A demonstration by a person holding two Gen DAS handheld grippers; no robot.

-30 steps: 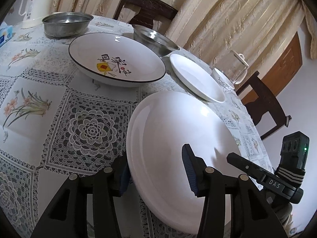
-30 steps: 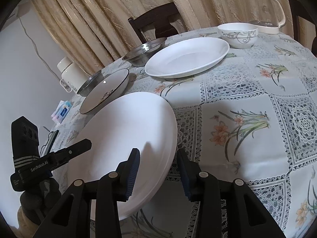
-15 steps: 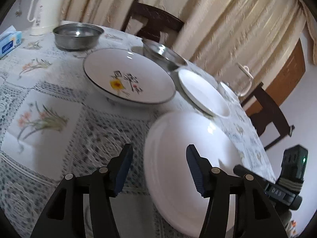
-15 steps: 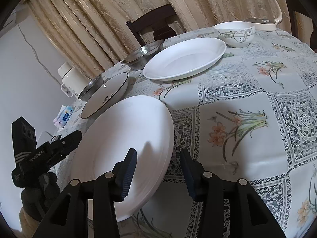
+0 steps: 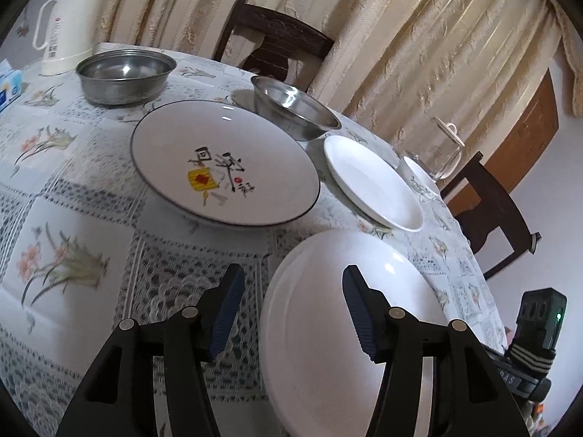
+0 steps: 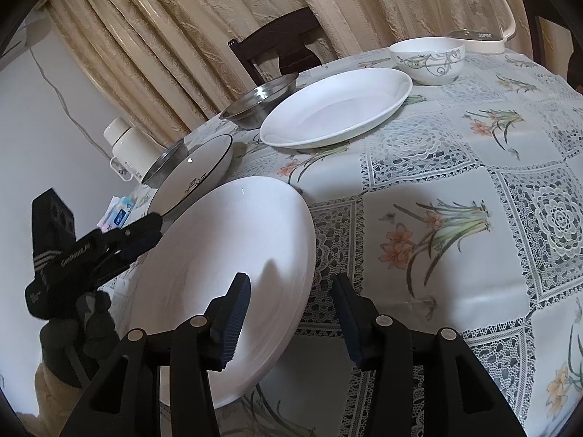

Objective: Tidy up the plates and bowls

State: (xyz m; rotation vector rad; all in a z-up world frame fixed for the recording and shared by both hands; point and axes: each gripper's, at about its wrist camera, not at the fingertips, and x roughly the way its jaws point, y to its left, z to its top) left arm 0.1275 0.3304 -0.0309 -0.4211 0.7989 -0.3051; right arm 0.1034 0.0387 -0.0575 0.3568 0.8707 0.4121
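Little of the tidying can be counted as done: the crockery is seen spread singly over the worktop [image 6: 455,167], which is covered by a lace-and-flower cloth, and nothing is stacked yet. A large white plate [image 6: 233,266] is seen at the near edge, partly overhanging it. The right claw [image 6: 289,313] is held open with its fingers astride that plate's right rim, nothing being gripped; the left claw [image 5: 289,309] is likewise held open, one finger over the plate's left part and the other over the cloth beside it. Beyond, a black-rimmed plate with painted characters [image 5: 226,164] is set near the middle, a smaller white plate [image 5: 371,182] to its right, and a patterned ceramic bowl [image 6: 428,59] past that, just before a glass kettle [image 6: 470,7]. Two steel bowls [image 5: 124,74] [image 5: 295,107] are placed well apart at the far side, a cream thermos jug [image 5: 67,22] behind the left one. Judged from this, the plates remain to be piled together and the bowls nested; the whole sorting is still ahead.
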